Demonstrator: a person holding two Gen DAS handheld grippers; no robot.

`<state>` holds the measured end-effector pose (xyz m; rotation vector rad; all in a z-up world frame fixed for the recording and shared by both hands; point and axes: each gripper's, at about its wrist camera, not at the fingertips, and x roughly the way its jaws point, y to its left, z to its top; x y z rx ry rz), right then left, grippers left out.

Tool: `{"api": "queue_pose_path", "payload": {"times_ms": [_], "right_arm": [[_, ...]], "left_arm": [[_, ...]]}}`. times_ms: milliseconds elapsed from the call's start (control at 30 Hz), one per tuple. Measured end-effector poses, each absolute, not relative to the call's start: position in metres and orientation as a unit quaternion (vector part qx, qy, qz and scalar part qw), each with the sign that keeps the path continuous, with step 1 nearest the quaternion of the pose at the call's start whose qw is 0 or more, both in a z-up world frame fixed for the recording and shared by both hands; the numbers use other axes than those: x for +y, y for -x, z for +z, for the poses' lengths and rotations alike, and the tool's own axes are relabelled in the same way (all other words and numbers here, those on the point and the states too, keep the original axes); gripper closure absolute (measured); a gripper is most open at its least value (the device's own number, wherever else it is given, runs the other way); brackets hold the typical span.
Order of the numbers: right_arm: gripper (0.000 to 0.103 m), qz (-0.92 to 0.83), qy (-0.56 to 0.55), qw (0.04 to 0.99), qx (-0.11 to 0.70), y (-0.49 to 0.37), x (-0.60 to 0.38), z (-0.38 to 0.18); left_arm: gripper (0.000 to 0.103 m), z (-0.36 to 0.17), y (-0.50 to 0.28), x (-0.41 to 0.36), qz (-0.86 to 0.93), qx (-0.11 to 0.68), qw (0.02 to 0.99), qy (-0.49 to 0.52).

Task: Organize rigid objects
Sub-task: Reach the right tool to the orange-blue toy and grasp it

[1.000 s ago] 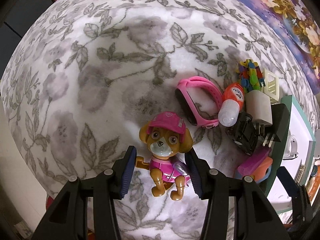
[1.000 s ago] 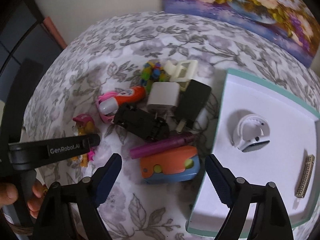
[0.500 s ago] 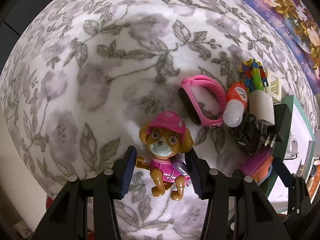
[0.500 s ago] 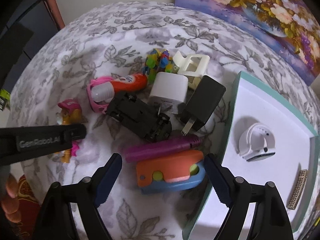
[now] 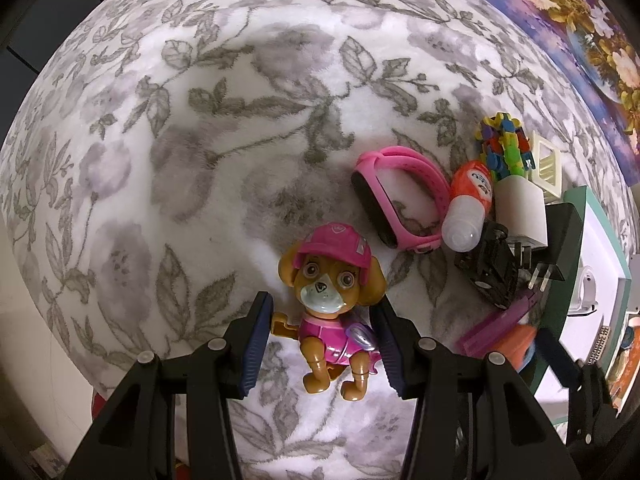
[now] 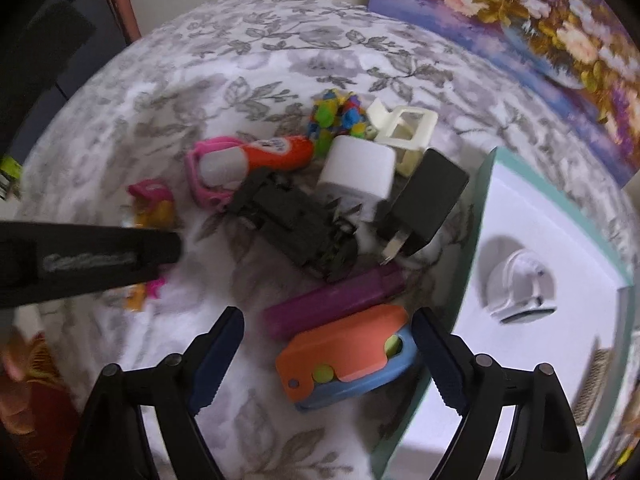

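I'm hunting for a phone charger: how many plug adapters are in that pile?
2. A white adapter lies mid-pile by the cream clip; a black adapter lies right beside it, prongs pointing at the purple tube. More may be hidden underneath.

The dog figure (image 6: 150, 204) is blurred and partly hidden behind the left gripper (image 6: 100, 260) in the right wrist view. The orange-and-blue case (image 5: 516, 344) is blurred and mostly covered in the left wrist view.

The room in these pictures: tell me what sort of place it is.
Probably a home, perhaps a bedroom or living room. A fleecy flowered blanket covers the surface, a flower painting leans behind it, and household odds and ends lie about: a dog toy, chargers, a pink watch.
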<state>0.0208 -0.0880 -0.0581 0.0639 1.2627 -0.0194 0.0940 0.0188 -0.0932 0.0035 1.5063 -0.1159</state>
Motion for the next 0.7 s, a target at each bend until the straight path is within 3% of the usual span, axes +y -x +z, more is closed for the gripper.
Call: {"api": "queue_pose_path", "payload": {"times_ms": [167,700], "right_arm": [[0.015,0.019,-0.127,0.802,0.583,-0.013,-0.105,-0.051],[0.017,0.015,0.021,0.791,0.611,-0.013,-0.067,-0.075]], "left_arm": [[0.051,-0.093,-0.092,0.02,-0.058,0.685,0.726,-0.003],[0.051,-0.097,-0.089,0.023,-0.057,0.689,0.723,-0.008]]}}
